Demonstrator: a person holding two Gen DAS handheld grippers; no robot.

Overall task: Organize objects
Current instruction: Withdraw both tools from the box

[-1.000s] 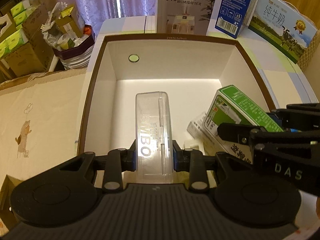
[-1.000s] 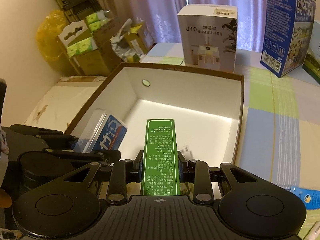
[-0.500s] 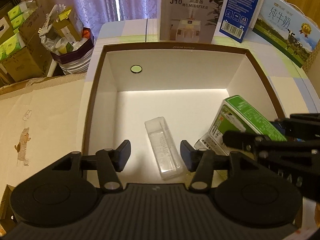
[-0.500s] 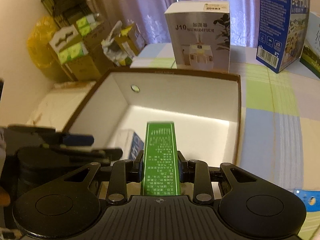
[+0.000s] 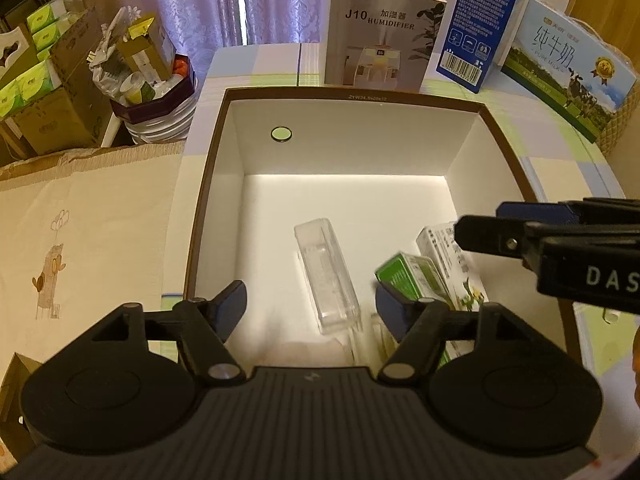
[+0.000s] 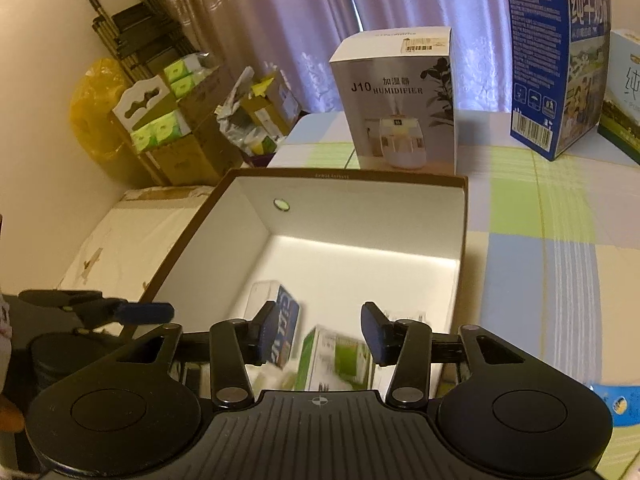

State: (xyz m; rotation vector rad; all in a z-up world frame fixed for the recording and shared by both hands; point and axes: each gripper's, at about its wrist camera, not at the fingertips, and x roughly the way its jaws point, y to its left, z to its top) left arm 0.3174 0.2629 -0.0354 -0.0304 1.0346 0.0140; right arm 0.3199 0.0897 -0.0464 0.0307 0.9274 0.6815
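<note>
Left wrist view: left gripper [image 5: 310, 306] now wide open and empty; the clear plastic case [image 5: 326, 274] it clamped a second ago lies flat on the floor of the brown-rimmed box [image 5: 208, 184]. Right wrist view: right gripper [image 6: 319, 330] also spread open, holding nothing; the green carton [image 6: 338, 360] it gripped half a second ago has dropped into the box, blurred, beside the case. Both items are stowed, so I'd say fetch the next object.

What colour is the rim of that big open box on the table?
Dark brown along the rim, with plain white walls inside. The left wrist view shows it best.
</note>
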